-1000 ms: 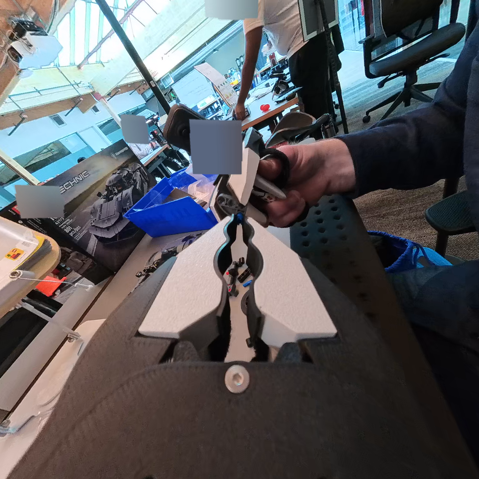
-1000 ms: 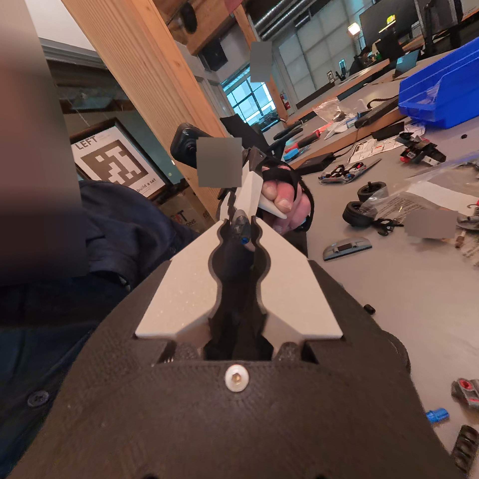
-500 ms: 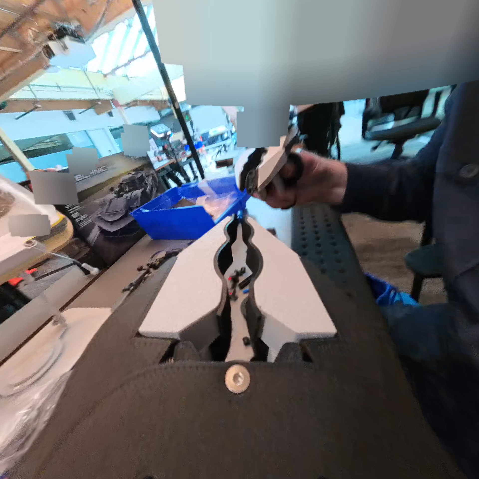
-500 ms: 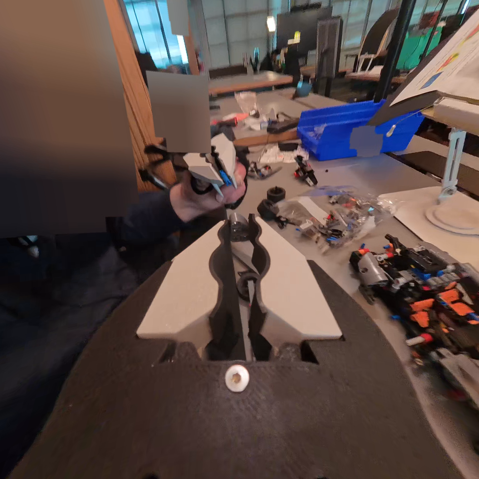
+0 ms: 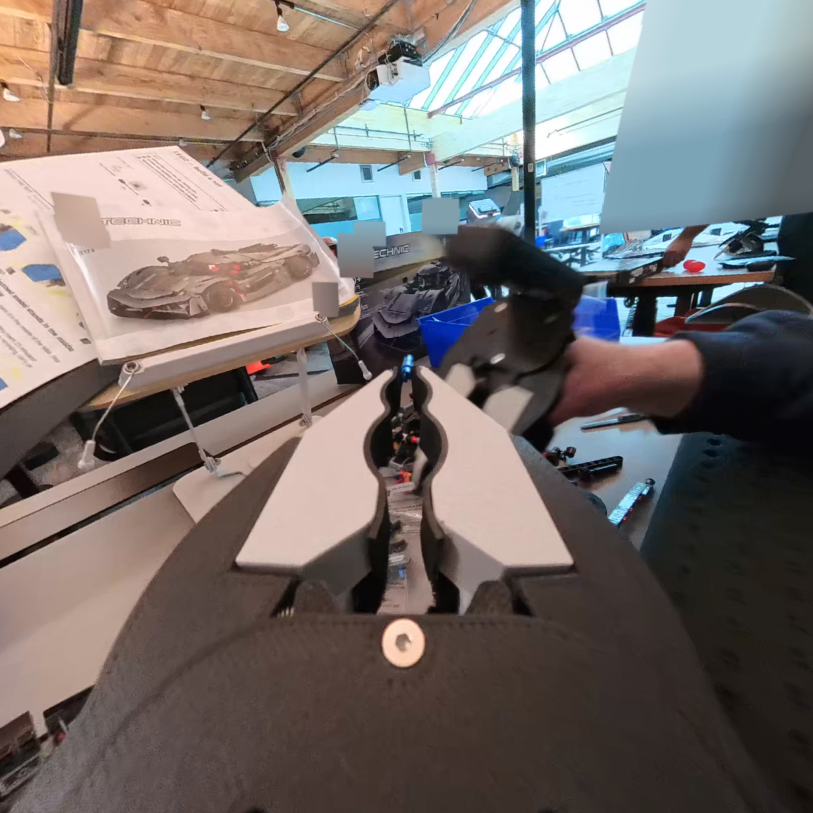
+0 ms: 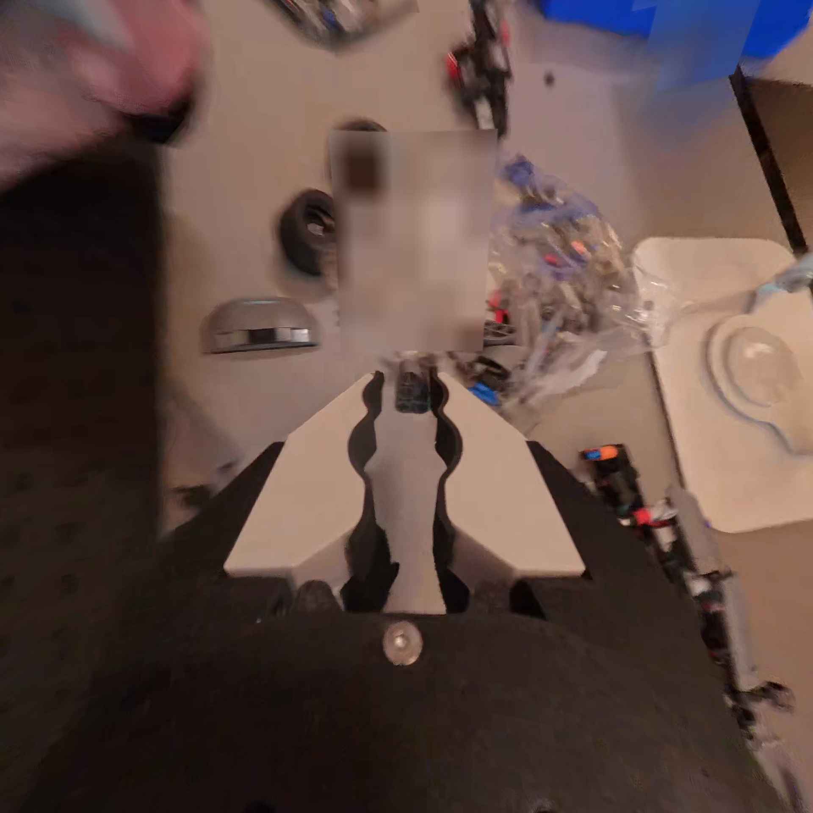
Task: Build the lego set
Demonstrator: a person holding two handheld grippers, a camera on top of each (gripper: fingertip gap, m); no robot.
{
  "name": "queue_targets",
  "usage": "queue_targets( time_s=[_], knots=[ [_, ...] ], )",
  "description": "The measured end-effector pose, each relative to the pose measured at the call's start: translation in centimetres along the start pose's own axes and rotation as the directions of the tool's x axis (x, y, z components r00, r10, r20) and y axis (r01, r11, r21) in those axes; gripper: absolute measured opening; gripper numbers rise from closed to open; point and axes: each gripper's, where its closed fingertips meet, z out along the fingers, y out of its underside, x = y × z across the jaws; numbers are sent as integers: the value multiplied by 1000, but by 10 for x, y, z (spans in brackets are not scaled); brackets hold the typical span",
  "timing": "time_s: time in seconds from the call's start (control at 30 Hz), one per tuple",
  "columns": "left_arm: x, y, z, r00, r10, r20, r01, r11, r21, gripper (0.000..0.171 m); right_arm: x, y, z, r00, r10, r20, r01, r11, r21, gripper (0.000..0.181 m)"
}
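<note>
The left hand-held gripper (image 5: 407,374) pinches a small blue pin (image 5: 406,366) at its tips, held above the surface (image 5: 616,444). At two o'clock from it, blurred, a hand (image 5: 616,382) holds the right hand-held gripper (image 5: 479,391).

In the right wrist view, that right hand-held gripper (image 6: 411,380) points down at the surface (image 6: 246,387), its fingers pressed on a small dark lego piece (image 6: 411,391). A black tyre (image 6: 308,231) lies at eleven o'clock, a grey curved panel (image 6: 259,327) at ten, a clear bag of parts (image 6: 567,272) at one. The partly built model (image 6: 651,519) sits at four o'clock, beside a white stand base (image 6: 721,378).
</note>
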Motion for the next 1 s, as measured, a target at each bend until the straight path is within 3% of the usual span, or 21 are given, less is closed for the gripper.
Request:
queue_targets(
  time_s=[0.07,0.17,0.27,0.33,0.4,0.53,0.67,0.93,1.0],
  knots=[
    [-2,3,1,1000,-8,1,8,1000,-12,2,9,-2,15,1000,-13,-28,11,998,-61,40],
    [-3,14,3,1000,-30,1,30,998,-56,2,17,-13,-2,992,-52,-111,54,998,13,31],
    [0,16,6,998,-60,-21,58,996,-63,1,10,-25,-29,999,-24,-32,28,989,142,23],
    [6,20,10,992,-110,-64,105,991,-78,2,-6,-44,-55,999,-44,17,38,963,269,27],
    [13,22,12,976,-176,-127,166,982,-87,2,-19,-60,-73,990,-132,-43,139,932,335,33],
    [29,22,14,914,-309,-262,291,951,-104,3,-32,-76,-80,902,-349,-253,414,864,286,27],
    [30,24,15,892,-352,-282,330,936,-124,3,-37,-76,-78,830,-450,-331,527,827,198,11],
    [39,28,15,841,-419,-343,383,908,-170,3,-39,-66,-79,777,-521,-355,586,803,105,4],
    [38,33,16,883,-353,-311,307,933,-188,4,-37,-61,-77,810,-483,-333,541,834,108,2]
  ],
)
